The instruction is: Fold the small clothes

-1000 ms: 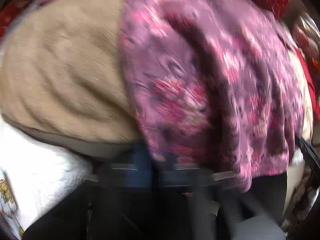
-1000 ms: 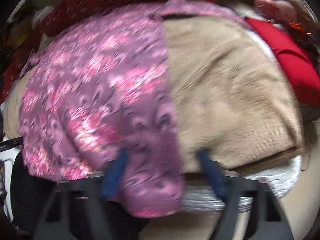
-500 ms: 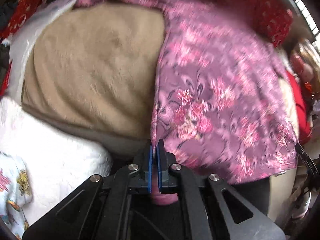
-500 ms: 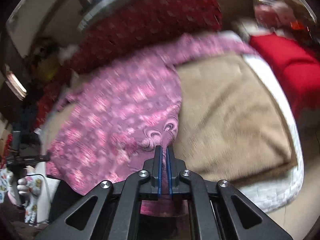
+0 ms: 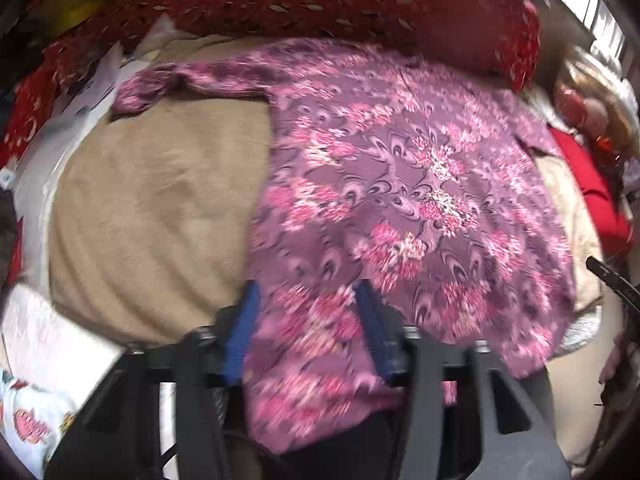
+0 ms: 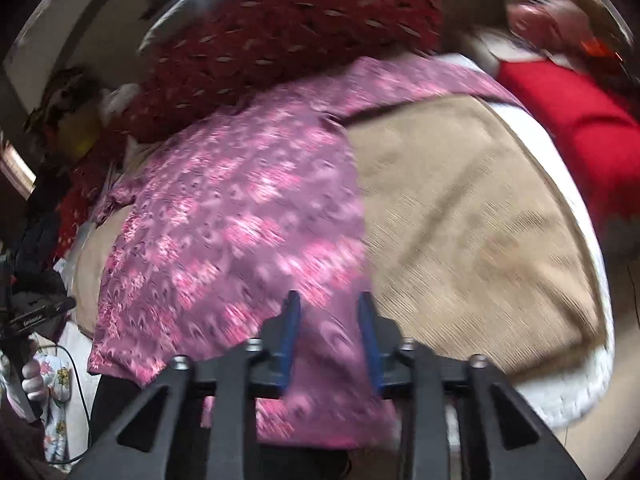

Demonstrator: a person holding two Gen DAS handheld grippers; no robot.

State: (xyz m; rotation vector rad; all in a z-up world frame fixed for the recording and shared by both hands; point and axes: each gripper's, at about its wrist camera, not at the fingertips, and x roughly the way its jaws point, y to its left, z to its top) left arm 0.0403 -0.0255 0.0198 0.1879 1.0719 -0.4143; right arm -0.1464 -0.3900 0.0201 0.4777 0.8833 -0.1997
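A purple garment with pink flowers (image 5: 400, 200) lies spread flat over a tan blanket (image 5: 152, 216); its near hem hangs over the front edge. It also shows in the right wrist view (image 6: 224, 232). My left gripper (image 5: 308, 300) is open, its blue fingers (image 5: 244, 320) astride the garment's near left hem, holding nothing. My right gripper (image 6: 328, 312) is open over the garment's near right hem, beside the tan blanket (image 6: 472, 240). A sleeve (image 5: 168, 80) stretches out at the far left.
A dark red patterned pillow (image 5: 360, 4) lies behind the garment. A red cloth (image 6: 572, 120) lies at the right. A white quilted cover (image 5: 44, 344) edges the bed. A printed white garment (image 5: 28, 432) lies at the near left.
Both grippers, shut on the garment's near hem half a second ago, have opened and let it go. The garment now lies spread flat on the blanket.
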